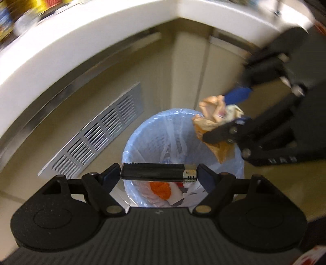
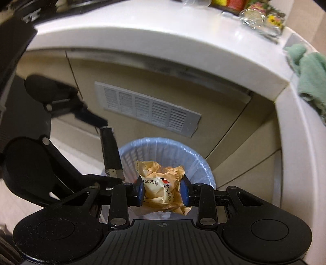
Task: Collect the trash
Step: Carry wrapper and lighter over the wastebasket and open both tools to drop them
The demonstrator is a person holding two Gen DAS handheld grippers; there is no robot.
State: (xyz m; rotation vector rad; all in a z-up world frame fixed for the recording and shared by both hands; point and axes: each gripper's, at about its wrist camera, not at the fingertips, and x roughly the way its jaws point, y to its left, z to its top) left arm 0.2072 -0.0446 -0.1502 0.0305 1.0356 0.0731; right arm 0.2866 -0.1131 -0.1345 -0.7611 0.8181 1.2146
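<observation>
My left gripper [image 1: 158, 173] is shut on a black lighter [image 1: 154, 171] with a metal cap, held lengthwise between the pads above a blue trash basket [image 1: 140, 130] lined with clear plastic. The basket holds orange and white scraps. My right gripper [image 2: 162, 190] is shut on a crumpled tan wrapper [image 2: 161, 183] with red print, above the same basket [image 2: 132, 150]. In the left wrist view the right gripper [image 1: 230, 114] and wrapper [image 1: 212, 114] hang over the basket's right rim. In the right wrist view the left gripper [image 2: 111, 150] holds the lighter [image 2: 111, 150] over the basket's left rim.
The basket stands on the floor in a corner of beige cabinets under a white counter [image 2: 163, 40]. A grey vent grille [image 2: 150, 108] is on the cabinet behind it. Packaged items [image 2: 260, 14] and a green cloth [image 2: 309, 71] lie on the counter.
</observation>
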